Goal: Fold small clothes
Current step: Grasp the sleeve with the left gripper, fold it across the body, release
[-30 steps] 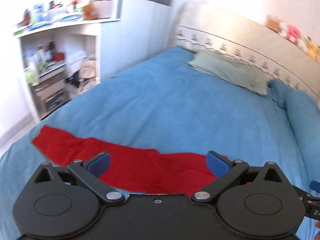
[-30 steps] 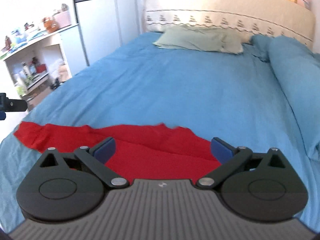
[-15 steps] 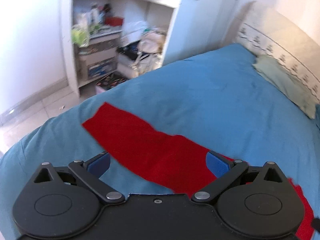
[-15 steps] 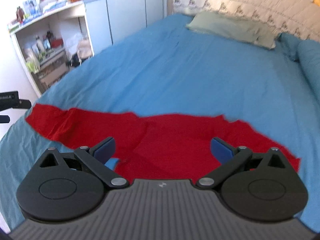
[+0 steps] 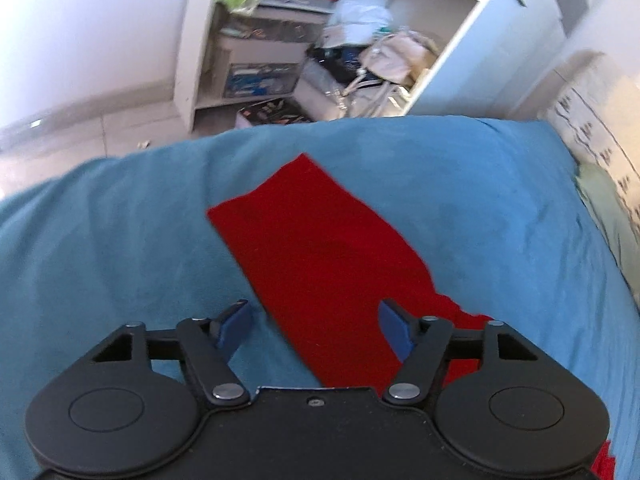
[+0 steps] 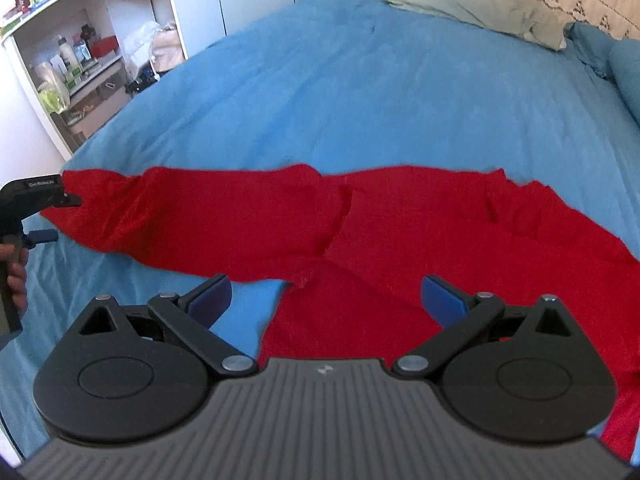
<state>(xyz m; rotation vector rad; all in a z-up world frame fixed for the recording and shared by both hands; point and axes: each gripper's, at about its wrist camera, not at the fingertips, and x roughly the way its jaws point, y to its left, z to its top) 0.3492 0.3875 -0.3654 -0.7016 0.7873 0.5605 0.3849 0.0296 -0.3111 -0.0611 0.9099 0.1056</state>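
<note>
Red garment [image 6: 400, 220] lies spread, creased, on blue bedspread [image 6: 360, 80].

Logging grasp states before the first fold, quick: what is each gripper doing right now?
Left gripper: open, holding nothing, above the red garment's sleeve.
Right gripper: open, holding nothing, above the garment's body.

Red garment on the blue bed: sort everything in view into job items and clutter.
Job:
red cloth garment
left gripper, open
right gripper, open
blue bedspread

Lying about:
pale green pillow
white cluttered shelf unit
</note>
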